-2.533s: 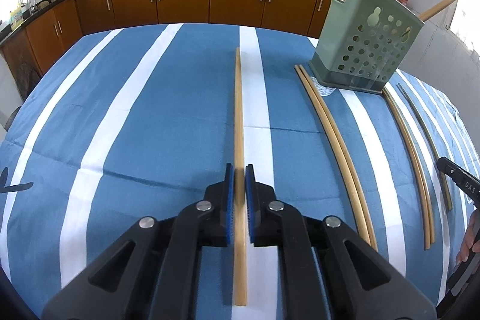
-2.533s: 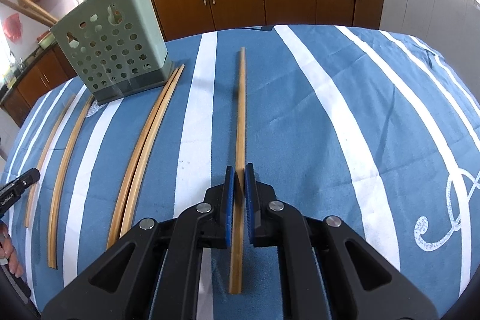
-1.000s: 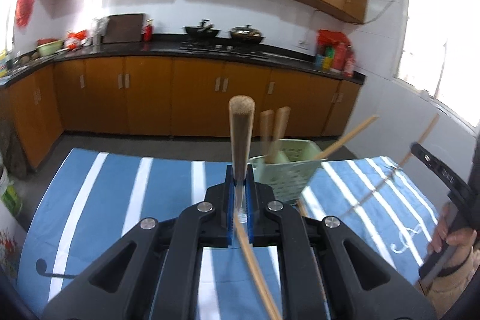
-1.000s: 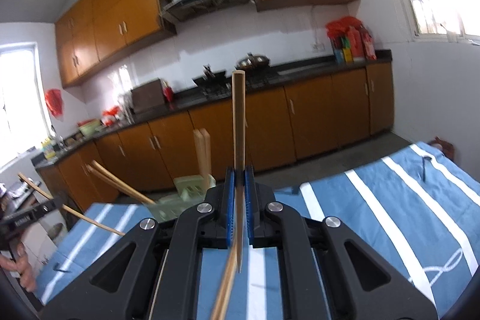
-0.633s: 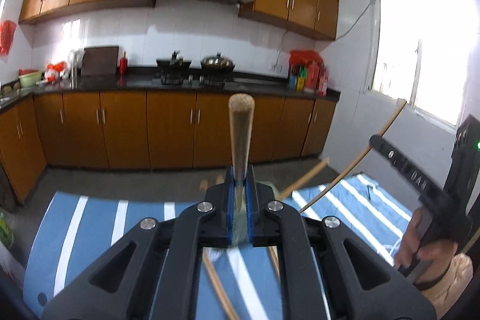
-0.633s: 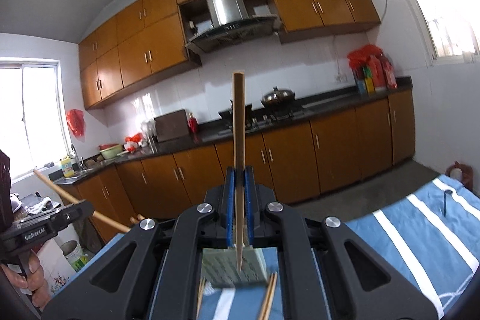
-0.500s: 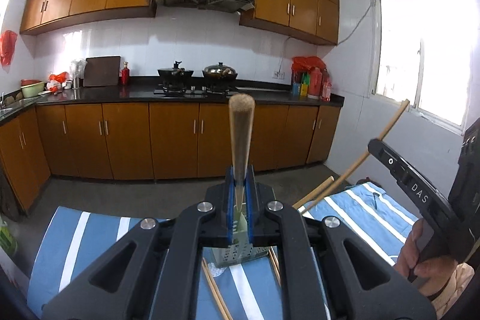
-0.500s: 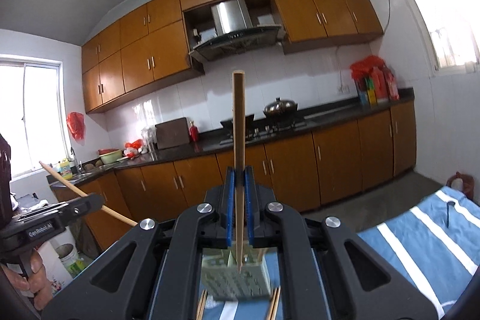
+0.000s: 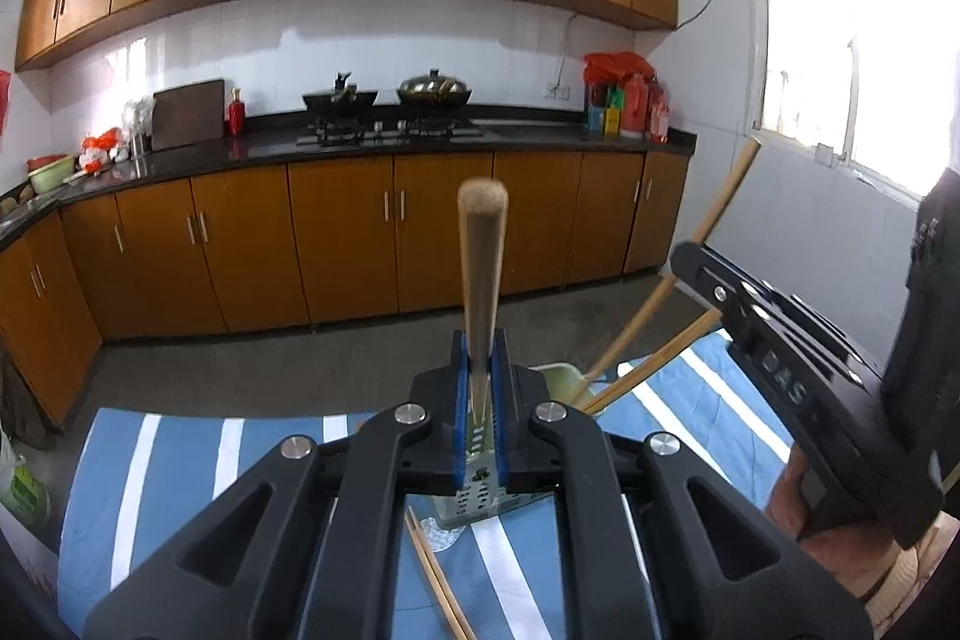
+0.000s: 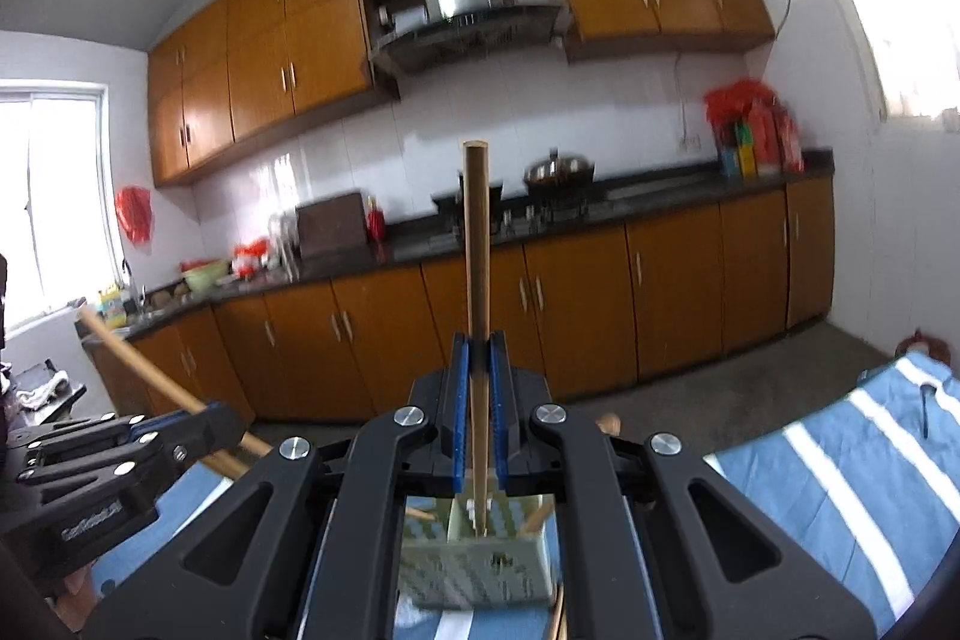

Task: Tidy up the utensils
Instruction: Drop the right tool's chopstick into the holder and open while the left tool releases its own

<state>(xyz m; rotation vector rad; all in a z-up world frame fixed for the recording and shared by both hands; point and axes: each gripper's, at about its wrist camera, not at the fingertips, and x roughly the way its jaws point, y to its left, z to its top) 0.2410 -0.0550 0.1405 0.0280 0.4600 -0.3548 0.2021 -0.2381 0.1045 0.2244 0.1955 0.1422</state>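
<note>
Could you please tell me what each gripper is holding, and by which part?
Left gripper and right gripper each clamp one long wooden chopstick partway along its shaft, above the perforated green plastic holder.

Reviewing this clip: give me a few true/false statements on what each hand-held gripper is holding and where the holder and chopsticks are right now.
1. The left hand-held gripper is shut on a chopstick. True.
2. The right hand-held gripper is open, holding nothing. False: it grips a second chopstick, upright.
3. The green utensil holder lies tipped over on the floor. False: it stands on the blue striped tablecloth.
4. Chopsticks still lie on the tablecloth by the holder. True.
5. Chopsticks already lean out of the holder. True.
</note>
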